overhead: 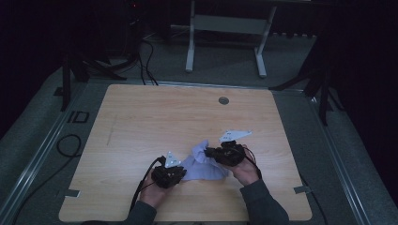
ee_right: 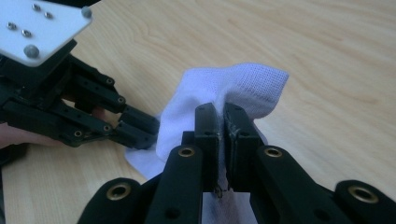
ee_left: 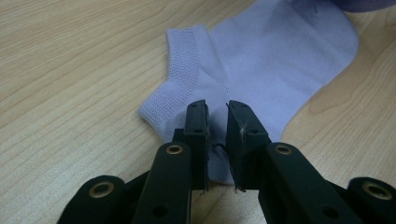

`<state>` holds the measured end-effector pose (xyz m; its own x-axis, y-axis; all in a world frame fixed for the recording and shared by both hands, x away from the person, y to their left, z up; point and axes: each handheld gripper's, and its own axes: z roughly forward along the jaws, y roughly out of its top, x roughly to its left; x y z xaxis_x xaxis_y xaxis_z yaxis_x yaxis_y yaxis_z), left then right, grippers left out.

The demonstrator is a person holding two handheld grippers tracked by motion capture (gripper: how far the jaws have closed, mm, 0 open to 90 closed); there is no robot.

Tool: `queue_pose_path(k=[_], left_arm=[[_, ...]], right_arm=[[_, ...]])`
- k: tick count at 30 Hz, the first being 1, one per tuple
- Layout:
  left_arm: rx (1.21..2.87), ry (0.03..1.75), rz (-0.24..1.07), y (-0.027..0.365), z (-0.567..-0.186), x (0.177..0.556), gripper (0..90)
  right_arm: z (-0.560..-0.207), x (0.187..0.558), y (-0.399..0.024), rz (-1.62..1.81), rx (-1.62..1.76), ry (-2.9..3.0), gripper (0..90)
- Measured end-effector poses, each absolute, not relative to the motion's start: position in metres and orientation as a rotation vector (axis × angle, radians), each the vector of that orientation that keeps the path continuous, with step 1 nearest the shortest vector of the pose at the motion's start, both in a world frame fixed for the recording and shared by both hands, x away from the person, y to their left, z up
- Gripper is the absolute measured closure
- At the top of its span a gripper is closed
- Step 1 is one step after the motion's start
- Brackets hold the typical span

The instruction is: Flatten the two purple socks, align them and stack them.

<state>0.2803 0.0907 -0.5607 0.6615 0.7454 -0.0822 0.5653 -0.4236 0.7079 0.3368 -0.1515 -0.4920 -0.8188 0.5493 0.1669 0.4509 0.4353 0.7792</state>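
Pale lavender knit, a short ankle sock (overhead: 202, 165), lies on the wooden surface (overhead: 141, 122) near the person's edge, between the two grippers. Taking the sock as the landmark: at its left end the left gripper (overhead: 174, 174) rests low on the surface, and in the left gripper view its fingers (ee_left: 196, 128) stand a little apart with the sock's hem between them, just right of the ribbed cuff (ee_left: 180, 65); a gap shows between the pads, so the cloth looks loosely bracketed, not pinched. The sock's body runs flat away from there toward its rounded far end.

At the sock's right end the right gripper (overhead: 210, 152) has its fingers (ee_right: 208, 128) drawn together on a fold of the fabric, which bunches and rises above them in the right gripper view. The left gripper shows beyond that fold, at the sock's other end.

The step in hand looks like folding: one end is lifted while the other is kept down. The next move probably calls for carrying the pinched end over the flat part toward the cuff, with the left fingers steadying or freeing the hem so the fold lands square.

No brand, label or writing can be read on the sock or grippers.
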Motion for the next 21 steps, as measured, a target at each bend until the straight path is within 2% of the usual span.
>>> queue_pose_path(k=[8,15,21], left_arm=[[2.134,1.011,0.309,0.091,-0.561,0.28,75.4],[2.034,1.038,0.339,0.101,-0.552,0.276,74.9],[2.033,1.102,0.304,0.114,-0.553,0.28,87.1]], right_arm=[[-0.505,0.335,-0.138,1.344,0.875,2.642,84.7],[-0.516,0.336,-0.131,1.343,0.881,2.691,84.6],[-0.518,0.336,-0.127,1.336,0.874,2.712,84.6]])
